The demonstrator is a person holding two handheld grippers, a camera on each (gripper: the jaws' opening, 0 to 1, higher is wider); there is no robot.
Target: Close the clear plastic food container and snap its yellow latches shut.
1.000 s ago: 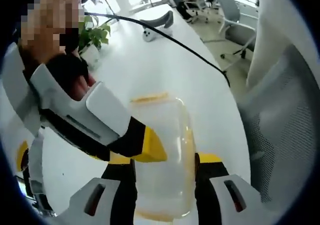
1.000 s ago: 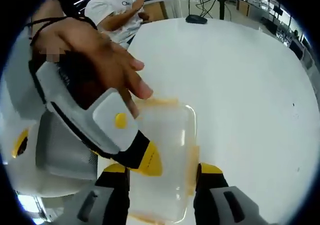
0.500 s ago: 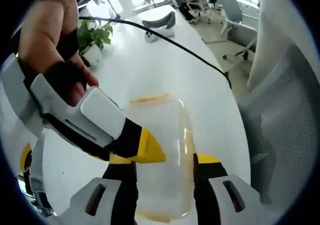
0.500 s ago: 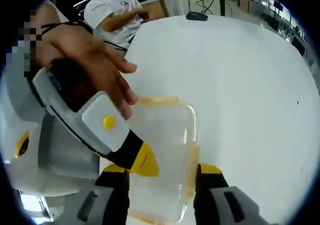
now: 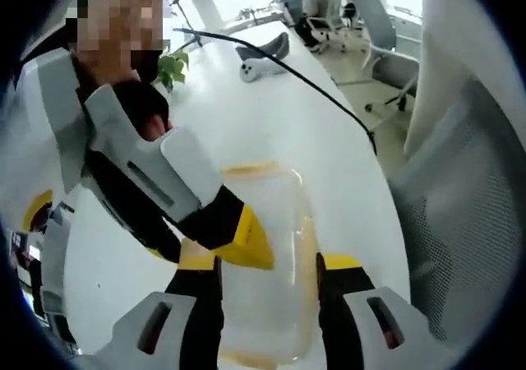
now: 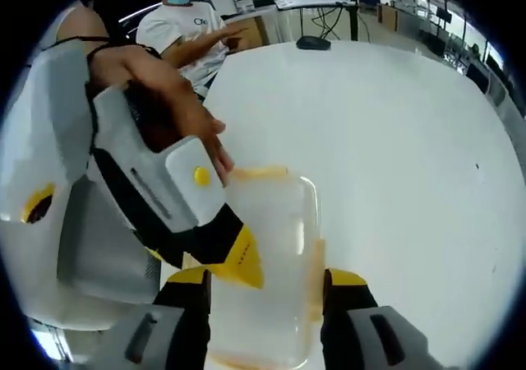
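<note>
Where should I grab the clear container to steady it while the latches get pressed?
Grip the clear container across its two long side walls, coming from its near short end, probably. It lies flat on the white table, long axis running away between the right gripper jaws, yellow latches on the sides.

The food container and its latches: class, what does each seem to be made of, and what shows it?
Food container: apparently clear, slightly frosted plastic; the white table shows through its lid. Latches: seemingly opaque yellow plastic, judging by the solid colour along the rim.
</note>
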